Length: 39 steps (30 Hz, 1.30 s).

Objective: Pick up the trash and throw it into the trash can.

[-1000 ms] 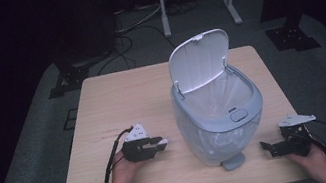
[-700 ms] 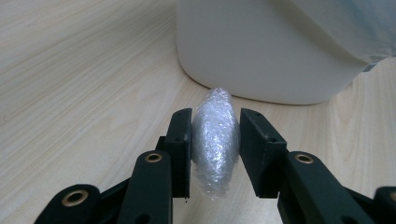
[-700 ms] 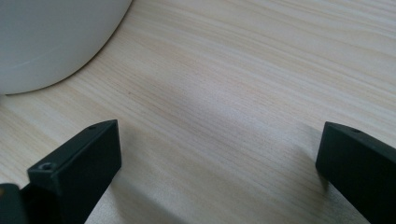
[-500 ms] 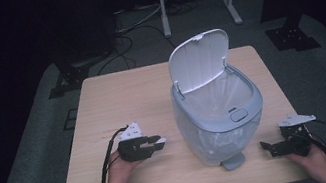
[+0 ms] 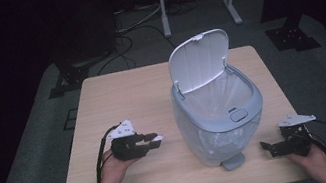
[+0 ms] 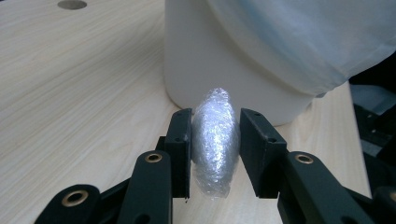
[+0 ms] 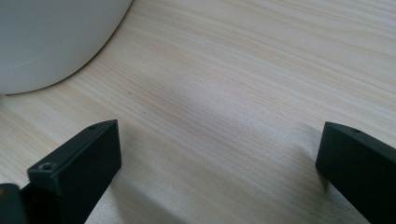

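We see the left claw (image 6: 215, 154) clenched on a crumpled wad of clear plastic wrap (image 6: 214, 142), held above the tabletop (image 5: 126, 98) just beside the lined pedal bin (image 5: 219, 112), lid up. The right claw (image 7: 219, 163) rests released, jaws wide.

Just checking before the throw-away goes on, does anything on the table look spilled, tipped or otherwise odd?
Nothing stands out. The bin stands upright on the table with its lid raised and liner in place. The left gripper holds a crumpled plastic wad; the right gripper is open over bare wood.
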Each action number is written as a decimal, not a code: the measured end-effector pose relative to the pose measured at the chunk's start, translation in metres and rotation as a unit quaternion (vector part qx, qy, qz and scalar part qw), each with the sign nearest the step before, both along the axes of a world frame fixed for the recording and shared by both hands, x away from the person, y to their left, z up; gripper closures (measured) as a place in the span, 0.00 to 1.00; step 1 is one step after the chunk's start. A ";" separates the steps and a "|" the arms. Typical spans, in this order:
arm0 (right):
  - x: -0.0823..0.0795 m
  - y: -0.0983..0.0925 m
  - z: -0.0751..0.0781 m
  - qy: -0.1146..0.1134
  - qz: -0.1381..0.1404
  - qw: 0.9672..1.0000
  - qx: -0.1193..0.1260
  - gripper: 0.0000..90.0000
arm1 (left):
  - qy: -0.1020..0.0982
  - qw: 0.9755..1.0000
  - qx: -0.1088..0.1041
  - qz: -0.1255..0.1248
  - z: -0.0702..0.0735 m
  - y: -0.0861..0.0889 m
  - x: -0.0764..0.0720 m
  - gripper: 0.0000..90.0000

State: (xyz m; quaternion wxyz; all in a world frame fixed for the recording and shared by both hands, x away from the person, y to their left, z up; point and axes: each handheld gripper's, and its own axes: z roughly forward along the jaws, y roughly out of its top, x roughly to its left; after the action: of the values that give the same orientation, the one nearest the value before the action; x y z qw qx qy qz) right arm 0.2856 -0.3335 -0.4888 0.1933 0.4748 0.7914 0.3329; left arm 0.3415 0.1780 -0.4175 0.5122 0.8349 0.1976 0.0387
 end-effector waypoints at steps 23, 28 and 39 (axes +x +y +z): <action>0.000 0.000 0.000 0.000 0.000 1.000 0.000 0.00 | -0.006 0.999 -0.033 -0.034 0.042 0.002 -0.008 0.73; 0.000 0.000 0.000 0.000 0.000 1.000 0.000 0.00 | -0.007 0.999 -0.039 -0.038 0.050 0.001 -0.009 0.73; 0.000 0.000 0.000 0.000 0.000 1.000 0.000 0.00 | -0.007 0.998 -0.047 -0.044 0.066 0.000 -0.011 0.73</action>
State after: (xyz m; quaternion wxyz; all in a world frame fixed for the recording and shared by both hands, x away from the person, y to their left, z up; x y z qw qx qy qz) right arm 0.2856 -0.3334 -0.4889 0.1932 0.4749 0.7912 0.3333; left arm 0.3306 0.1783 -0.3511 0.5532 0.8177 0.1586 0.0121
